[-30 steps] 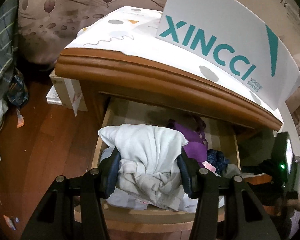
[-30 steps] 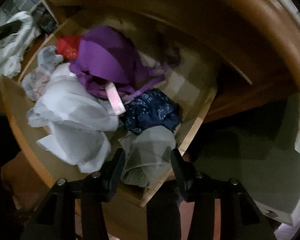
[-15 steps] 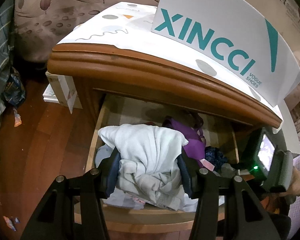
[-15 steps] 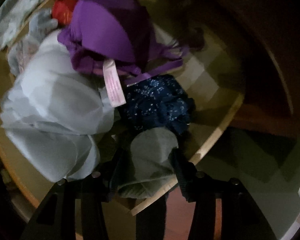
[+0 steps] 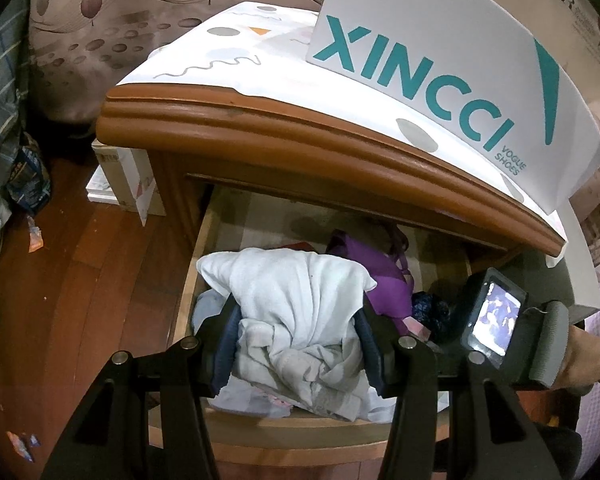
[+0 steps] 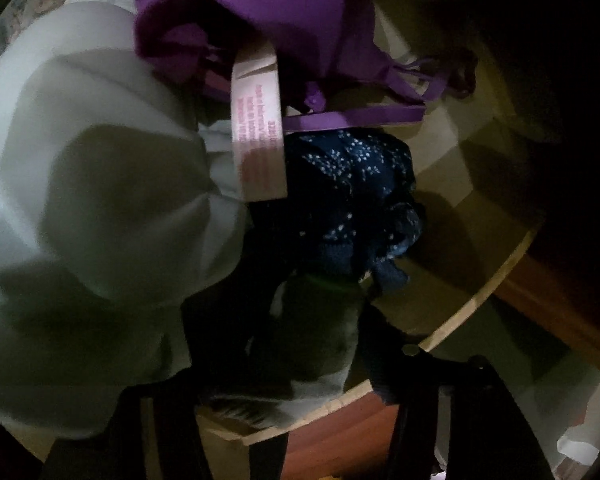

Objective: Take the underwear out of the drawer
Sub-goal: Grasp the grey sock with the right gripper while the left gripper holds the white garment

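Observation:
The wooden drawer [image 5: 188, 280] stands pulled out and holds a heap of underwear. My left gripper [image 5: 298, 344] is shut on a bunched white garment [image 5: 296, 292], held over the drawer's front. Behind it lie a purple bra [image 5: 380, 272] and a navy dotted piece [image 5: 430, 312]. In the dim right wrist view my right gripper [image 6: 304, 344] points down into the drawer [image 6: 480, 292], jaws apart, with a grey garment [image 6: 316, 340] between them. Just beyond lie the navy piece [image 6: 360, 184], the purple bra [image 6: 292, 8] with its pink label [image 6: 258, 132], and white garments [image 6: 80, 160].
A white XINCCI shoe box [image 5: 440, 60] stands on the nightstand's patterned cloth [image 5: 240, 68], above the drawer. Cardboard boxes [image 5: 120, 176] sit beside the nightstand, and bags [image 5: 24, 176] lie on the wooden floor [image 5: 80, 300] at left. A hand [image 5: 588, 356] holds the right gripper's body.
My right gripper has sunk into the drawer and rolled, so the grey garment now sits between its fingers. The left gripper keeps still with the white garment.

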A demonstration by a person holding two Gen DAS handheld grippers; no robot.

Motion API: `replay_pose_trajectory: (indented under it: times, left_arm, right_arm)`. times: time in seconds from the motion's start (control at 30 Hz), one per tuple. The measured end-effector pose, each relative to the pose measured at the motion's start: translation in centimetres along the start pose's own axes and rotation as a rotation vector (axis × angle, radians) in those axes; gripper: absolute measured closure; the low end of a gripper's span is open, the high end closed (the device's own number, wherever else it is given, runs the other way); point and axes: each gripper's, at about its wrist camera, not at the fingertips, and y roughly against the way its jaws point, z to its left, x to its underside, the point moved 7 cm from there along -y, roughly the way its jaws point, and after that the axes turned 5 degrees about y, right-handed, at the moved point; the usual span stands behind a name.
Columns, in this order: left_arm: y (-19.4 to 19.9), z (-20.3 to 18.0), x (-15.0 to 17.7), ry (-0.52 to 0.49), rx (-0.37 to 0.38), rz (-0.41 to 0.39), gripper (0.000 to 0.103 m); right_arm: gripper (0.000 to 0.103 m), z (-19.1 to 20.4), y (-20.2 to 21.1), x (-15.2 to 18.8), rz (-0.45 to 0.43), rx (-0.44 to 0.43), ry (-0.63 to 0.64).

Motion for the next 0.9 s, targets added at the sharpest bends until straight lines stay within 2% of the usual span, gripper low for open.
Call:
replay_pose_trajectory:
  times: [0.13,0.23,0.33,0.43,0.67,0.8,0.9]
  left_arm:
    - [0.2,0.1,0.0,0.000,-0.001,-0.011,0.054]
    - [0.3,0.4,-0.2,0.009,-0.004,-0.014,0.054]
    - [0.7,0.8,-0.4,0.020,-0.001,-0.021,0.054]
    - [1.1,1.3,-0.6,0.024,-0.015,-0.036,0.054]
    - [1.5,1.5,-0.9,0.037,-0.017,-0.049,0.054]
    - [2.2,1.4,-1.1,0.030,-0.014,-0.072,0.054]
    - [2.6,1.7,-1.1,0.022,-0.040,-0.090,0.054]
  right_arm:
    - [0.063,-0.3,0.9,0.2,-0.044,-0.012,-0.059]
    - [0.066,-0.2,1.9,0.5,-0.106,0.007,-0.113]
    - [0.067,-0.9,3.4,1.9,-0.164,0.028,-0.165]
    - [0.068,-1.7,6.2,2.4,-0.232,0.040,-0.264]
    - [0.068,-3.9,9.7,5.6,-0.388,0.058,-0.490]
    - [0.068,-3.9,12.6,7.1,-0.475,0.050,-0.552]
    - [0.068,-4.6,15.6,7.8,-0.559,0.048,-0.586]
